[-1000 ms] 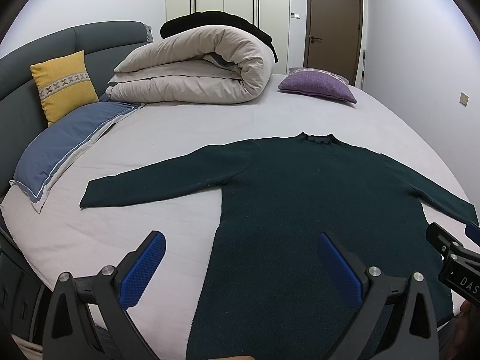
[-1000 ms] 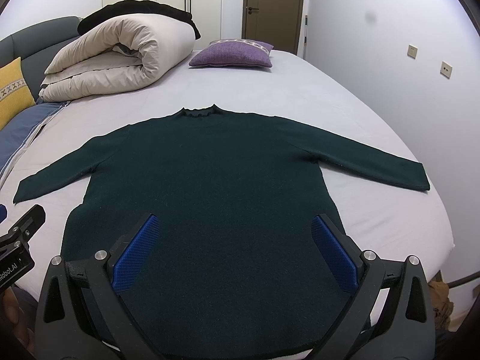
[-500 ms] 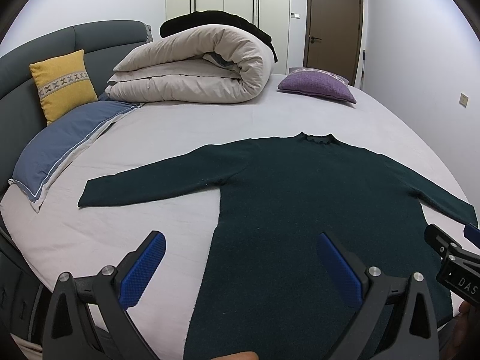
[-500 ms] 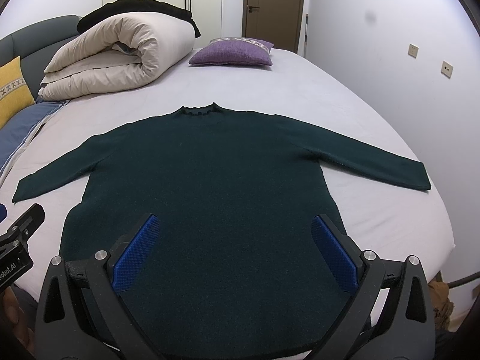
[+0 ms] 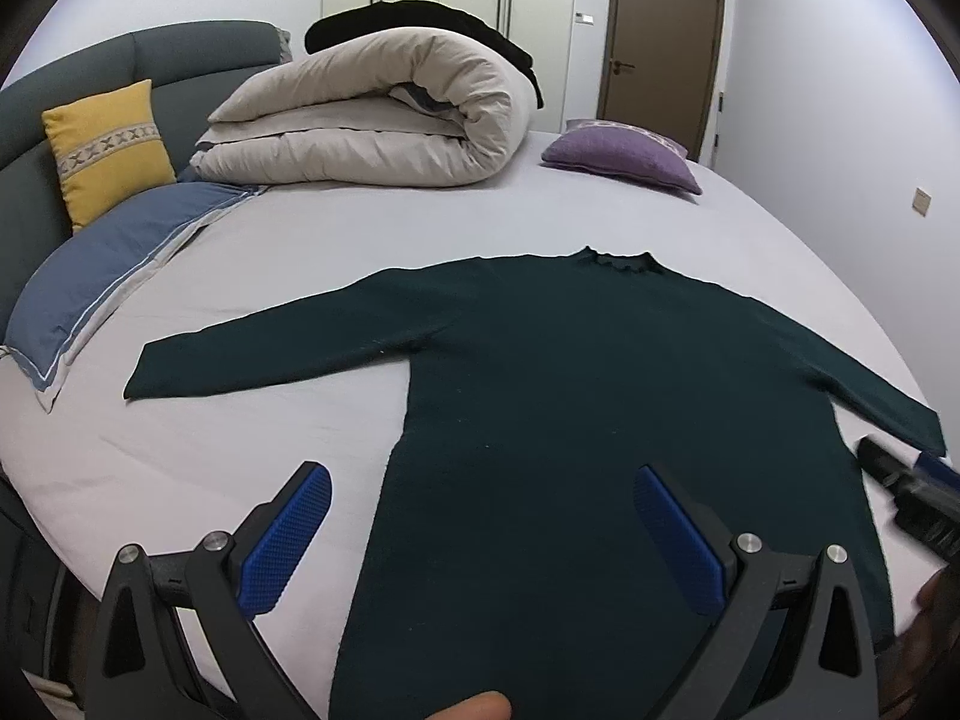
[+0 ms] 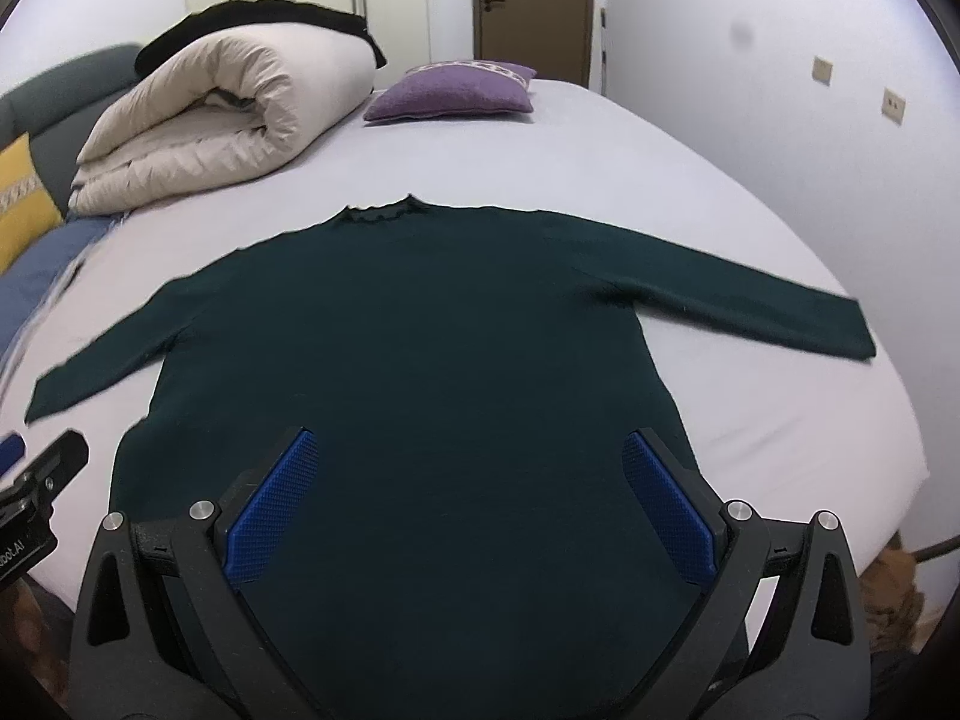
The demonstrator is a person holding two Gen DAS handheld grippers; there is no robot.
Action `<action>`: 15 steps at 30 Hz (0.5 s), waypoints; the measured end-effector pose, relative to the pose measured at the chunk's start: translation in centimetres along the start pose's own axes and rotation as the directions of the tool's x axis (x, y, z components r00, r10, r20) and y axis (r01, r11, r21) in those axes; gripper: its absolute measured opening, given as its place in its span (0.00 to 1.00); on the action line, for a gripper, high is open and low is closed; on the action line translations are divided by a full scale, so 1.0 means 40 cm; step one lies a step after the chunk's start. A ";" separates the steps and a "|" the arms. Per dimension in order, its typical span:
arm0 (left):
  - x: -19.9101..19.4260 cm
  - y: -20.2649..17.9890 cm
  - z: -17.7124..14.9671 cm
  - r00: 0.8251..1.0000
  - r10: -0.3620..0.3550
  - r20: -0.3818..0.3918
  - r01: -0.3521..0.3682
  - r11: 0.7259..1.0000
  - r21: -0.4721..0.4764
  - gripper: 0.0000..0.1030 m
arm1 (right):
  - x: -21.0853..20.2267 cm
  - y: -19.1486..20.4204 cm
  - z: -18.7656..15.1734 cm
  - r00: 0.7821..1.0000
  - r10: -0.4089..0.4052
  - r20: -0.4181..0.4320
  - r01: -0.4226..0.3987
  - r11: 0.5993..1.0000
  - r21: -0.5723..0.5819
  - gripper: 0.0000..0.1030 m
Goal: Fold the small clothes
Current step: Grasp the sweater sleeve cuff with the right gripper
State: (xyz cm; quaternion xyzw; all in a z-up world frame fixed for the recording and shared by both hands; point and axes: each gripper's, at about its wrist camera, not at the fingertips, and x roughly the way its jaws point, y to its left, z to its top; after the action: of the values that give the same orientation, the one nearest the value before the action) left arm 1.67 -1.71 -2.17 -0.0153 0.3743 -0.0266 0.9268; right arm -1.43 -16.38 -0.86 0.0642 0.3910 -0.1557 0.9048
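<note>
A dark green long-sleeved sweater (image 5: 570, 372) (image 6: 420, 360) lies flat on the bed, collar away from me, both sleeves spread out to the sides. My left gripper (image 5: 480, 510) hovers open above the sweater's lower left edge, nothing between its blue pads. My right gripper (image 6: 468, 492) hangs open over the lower body of the sweater, also holding nothing. Each gripper shows at the edge of the other's view: the right gripper (image 5: 912, 492) at the right, the left gripper (image 6: 36, 498) at the left.
The bed (image 5: 252, 420) has a pale sheet. A rolled beige duvet (image 5: 372, 114) with black cloth on top lies at the back. A purple cushion (image 5: 618, 153), a yellow cushion (image 5: 108, 144) and a blue pillow (image 5: 102, 276) sit around it. The wall (image 6: 780, 120) runs along the right.
Both views have shifted a little; the left gripper has drifted right and slightly forward over the sweater, and the right one tilted a bit. The sweater lies as before. Both jaws stay wide.
</note>
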 end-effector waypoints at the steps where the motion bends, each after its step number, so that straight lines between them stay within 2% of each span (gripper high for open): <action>1: 0.013 -0.004 -0.002 1.000 -0.014 -0.011 0.014 1.000 0.007 1.00 | 0.003 -0.031 0.004 1.000 0.017 0.010 -0.017 1.000 0.019 1.00; 5: 0.062 0.004 -0.007 0.993 -0.071 -0.089 0.070 0.997 -0.017 1.00 | 0.034 -0.227 0.035 0.996 0.064 0.068 -0.074 0.984 0.161 1.00; 8: 0.107 -0.002 -0.006 0.988 -0.078 -0.132 0.075 0.997 -0.027 1.00 | 0.091 -0.464 0.043 0.995 0.061 0.082 -0.087 0.926 0.368 0.97; 10: 0.118 -0.010 -0.004 0.991 -0.070 -0.110 0.069 0.998 -0.011 1.00 | 0.130 -0.642 0.027 0.994 0.069 0.088 -0.105 0.843 0.528 0.89; 12: 0.129 -0.025 0.003 0.997 -0.030 -0.070 0.032 0.999 0.022 1.00 | 0.170 -0.802 -0.004 0.994 0.071 0.081 -0.107 0.741 0.663 0.79; 15: 0.154 -0.053 0.014 0.999 -0.015 -0.044 0.018 0.998 0.057 1.00 | 0.222 -1.001 -0.058 0.995 0.076 0.066 -0.098 0.595 0.797 0.70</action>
State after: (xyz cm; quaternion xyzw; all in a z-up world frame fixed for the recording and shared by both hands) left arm 6.41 -4.21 -5.93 0.0088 0.3934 -0.0454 0.9182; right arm -10.58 -55.66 -8.68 0.4791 0.2651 -0.2705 0.7919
